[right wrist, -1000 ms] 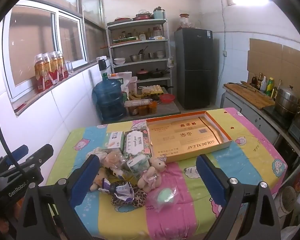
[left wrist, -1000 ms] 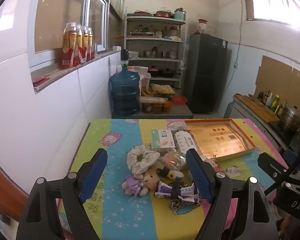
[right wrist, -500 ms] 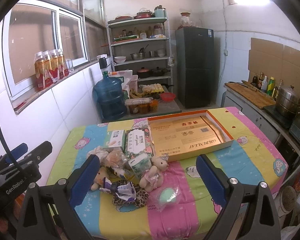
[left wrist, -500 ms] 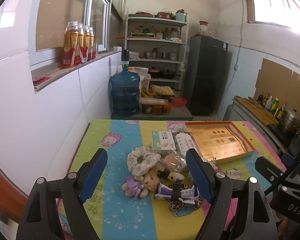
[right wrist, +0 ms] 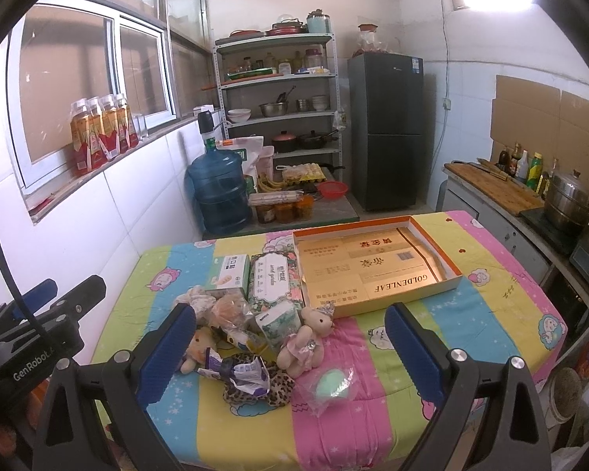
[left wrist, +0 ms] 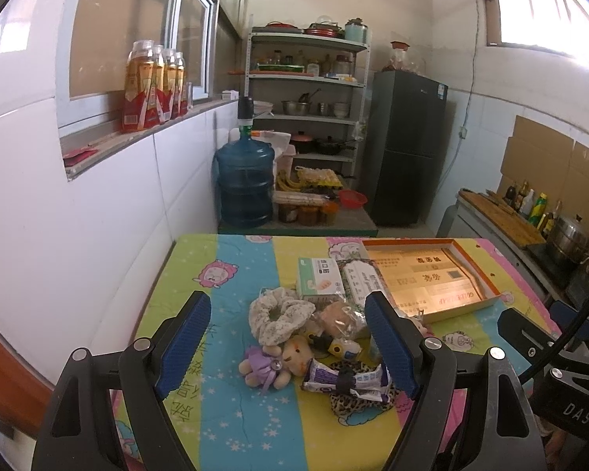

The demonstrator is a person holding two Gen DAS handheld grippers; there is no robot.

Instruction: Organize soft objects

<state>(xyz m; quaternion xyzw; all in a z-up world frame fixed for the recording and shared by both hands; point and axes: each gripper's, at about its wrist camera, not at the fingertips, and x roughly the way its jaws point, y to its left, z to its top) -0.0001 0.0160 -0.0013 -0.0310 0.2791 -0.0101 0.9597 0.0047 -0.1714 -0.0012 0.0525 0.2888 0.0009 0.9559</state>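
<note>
A heap of soft things lies mid-table: a cream scrunchie [left wrist: 279,315], a small bear in a purple dress [left wrist: 273,362], a leopard-print scrunchie [right wrist: 260,387], a bear in a pink dress [right wrist: 304,343], crumpled wrappers [left wrist: 347,381], a tissue pack [right wrist: 280,320] and a green sponge in a clear bag [right wrist: 332,383]. An open orange-rimmed gold box [right wrist: 375,265] sits behind them on the right. My left gripper [left wrist: 287,343] hovers open above the near table edge, the heap showing between its blue pads. My right gripper [right wrist: 290,347] is open too, held back from the heap.
A mask box [right wrist: 230,276] and a floral tissue pack [right wrist: 273,278] lie behind the heap on the striped tablecloth [right wrist: 432,337]. A white wall runs along the left. A water jug [right wrist: 220,192], shelves, fridge [right wrist: 386,133] and a counter with a pot [right wrist: 569,202] stand beyond.
Both grippers have drifted slightly, so the table sits a little lower and farther in each view. Both stay open and nothing on the table has moved.
</note>
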